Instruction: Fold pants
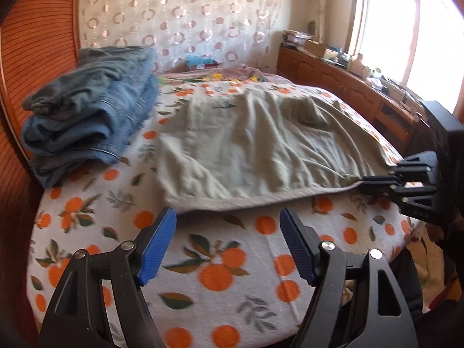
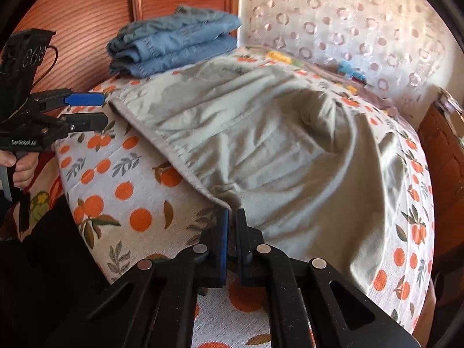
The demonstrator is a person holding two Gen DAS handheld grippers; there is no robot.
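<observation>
the pale green pants [image 1: 255, 145] lie spread and rumpled across the middle of the bed [image 1: 220, 264], on a bedspread printed with oranges and leaves. their grey hemmed edge [image 1: 246, 201] runs along the near side, and the cloth bunches into folds toward the far side.

the right tool [image 2: 232, 213] is clenched on the near corner of the pants: its two pads sit almost together with the hemmed corner pinched between them, the fabric gathering into creases right at the tips. from the left wrist view the same tool [image 1: 365, 181] comes in from the right edge, its closed tip meeting the corner of the cloth where the hem ends.

the left tool [image 1: 227, 217] is released, its blue pads [image 1: 158, 246] standing wide apart above the bedspread, just short of the hem at the other near corner and not touching it. in the right wrist view it [image 2: 101, 110] hovers beside that corner, with a hand [image 2: 23, 168] wrapped round its grip.

a stack of folded blue jeans [image 1: 90, 107] sits on the bed to the left of the pants, close to the wooden headboard [image 1: 37, 46]. behind the bed hangs a curtain with ring patterns [image 1: 179, 14], and a wooden cabinet [image 1: 342, 81] loaded with small items runs under a bright window [image 1: 406, 29].
</observation>
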